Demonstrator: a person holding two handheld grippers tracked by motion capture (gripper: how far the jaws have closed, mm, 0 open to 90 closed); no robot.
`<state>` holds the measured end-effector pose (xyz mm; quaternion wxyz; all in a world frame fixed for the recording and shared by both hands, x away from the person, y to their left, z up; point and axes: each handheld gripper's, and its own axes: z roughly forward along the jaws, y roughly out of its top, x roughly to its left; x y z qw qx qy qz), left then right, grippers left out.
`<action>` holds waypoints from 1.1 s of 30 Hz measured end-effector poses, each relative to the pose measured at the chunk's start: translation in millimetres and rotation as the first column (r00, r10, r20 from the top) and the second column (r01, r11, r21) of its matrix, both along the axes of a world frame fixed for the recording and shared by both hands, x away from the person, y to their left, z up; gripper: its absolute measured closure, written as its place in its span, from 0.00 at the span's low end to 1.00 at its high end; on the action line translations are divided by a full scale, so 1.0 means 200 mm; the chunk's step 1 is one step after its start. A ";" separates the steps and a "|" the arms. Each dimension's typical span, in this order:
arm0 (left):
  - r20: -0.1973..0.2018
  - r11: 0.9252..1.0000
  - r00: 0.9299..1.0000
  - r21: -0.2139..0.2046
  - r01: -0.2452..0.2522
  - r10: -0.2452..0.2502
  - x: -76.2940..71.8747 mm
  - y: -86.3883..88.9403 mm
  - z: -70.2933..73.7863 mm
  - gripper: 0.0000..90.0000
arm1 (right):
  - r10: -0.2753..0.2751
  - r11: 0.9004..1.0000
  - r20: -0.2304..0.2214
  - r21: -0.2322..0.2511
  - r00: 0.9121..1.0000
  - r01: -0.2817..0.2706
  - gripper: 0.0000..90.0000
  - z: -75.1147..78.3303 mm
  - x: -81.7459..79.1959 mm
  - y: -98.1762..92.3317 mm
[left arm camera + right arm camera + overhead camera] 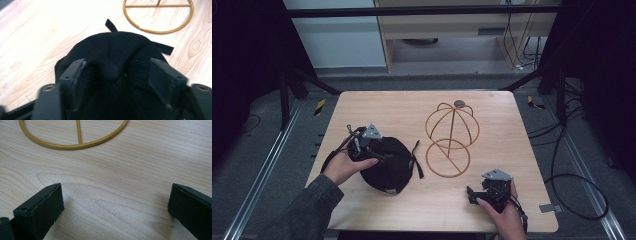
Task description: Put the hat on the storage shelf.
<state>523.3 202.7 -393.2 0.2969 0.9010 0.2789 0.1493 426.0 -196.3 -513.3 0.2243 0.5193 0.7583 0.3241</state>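
Note:
A black cap (388, 167) lies crown up on the left half of the wooden table (402, 107). My left gripper (373, 150) rests on its crown. In the left gripper view the jaws (117, 66) press into the cap (117, 46), and the cloth bunches between them around the top button (111, 71). To the right stands a gold wire hat stand (452, 132), a dome frame over a flat ring base (160, 31). My right gripper (474, 195) rests near the front right of the table, open (116, 195) over bare wood, just short of the ring base (72, 145).
The cap's back strap (417, 160) trails toward the ring base. Black cables (572, 195) lie on the floor to the right of the table. Metal frame bars (287, 100) stand at the back corners.

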 end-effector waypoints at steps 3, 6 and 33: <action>-0.023 0.999 1.000 0.051 0.008 -0.007 0.02 -0.02 -0.02 0.43 | -0.001 1.000 -0.001 0.001 1.000 0.001 0.00 0.00 0.00 0.00; -0.030 0.999 1.000 0.042 0.001 0.000 0.03 -0.01 -0.03 0.49 | -0.001 1.000 -0.001 0.001 1.000 0.001 0.00 0.00 0.00 0.00; 0.017 0.999 1.000 -0.038 -0.017 0.018 -0.03 0.14 0.11 0.82 | 0.002 1.000 -0.001 0.001 1.000 -0.002 0.00 0.00 0.00 0.00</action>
